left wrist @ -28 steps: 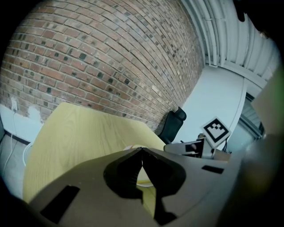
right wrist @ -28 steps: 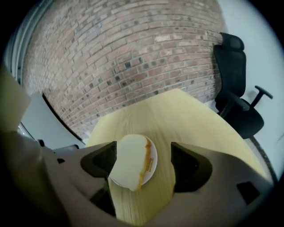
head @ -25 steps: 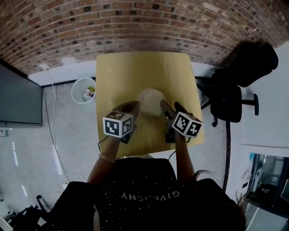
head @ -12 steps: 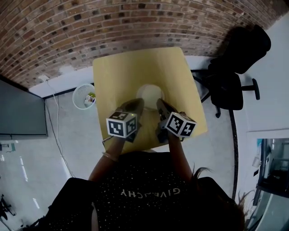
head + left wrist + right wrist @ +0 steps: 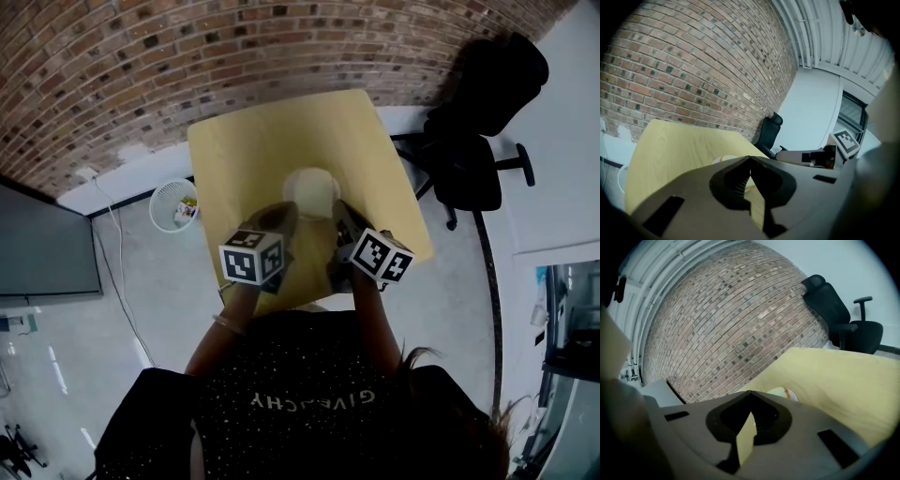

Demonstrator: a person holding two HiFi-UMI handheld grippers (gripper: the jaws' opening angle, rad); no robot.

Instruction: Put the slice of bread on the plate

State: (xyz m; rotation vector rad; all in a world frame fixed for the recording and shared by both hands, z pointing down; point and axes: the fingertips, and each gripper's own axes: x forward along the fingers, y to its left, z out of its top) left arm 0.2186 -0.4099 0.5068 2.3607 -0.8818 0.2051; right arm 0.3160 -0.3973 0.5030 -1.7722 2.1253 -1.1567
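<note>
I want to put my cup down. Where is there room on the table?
The table is bare between the plate and the brick wall, and beside the plate toward the bin and the chair. Crowded: the near side, where the left gripper and right gripper hang by the plate.

**Room seen from above.** A red-brown brick wall (image 5: 234, 56) runs across the top and meets a pale grey floor (image 5: 141, 291) at a white skirting strip (image 5: 131, 165). A square table (image 5: 253, 150) of light yellow wood stands with its far edge near this wall. A white wire wastebasket (image 5: 173, 204) holding scraps sits on the floor just left of the table. A black office chair (image 5: 478, 141) stands at the table's right, beside a white wall (image 5: 562, 131). A dark flat screen (image 5: 42, 253) fills the left edge. The left gripper view adds a white ribbed ceiling (image 5: 825, 42) and a dark-framed window (image 5: 853, 115).
</note>
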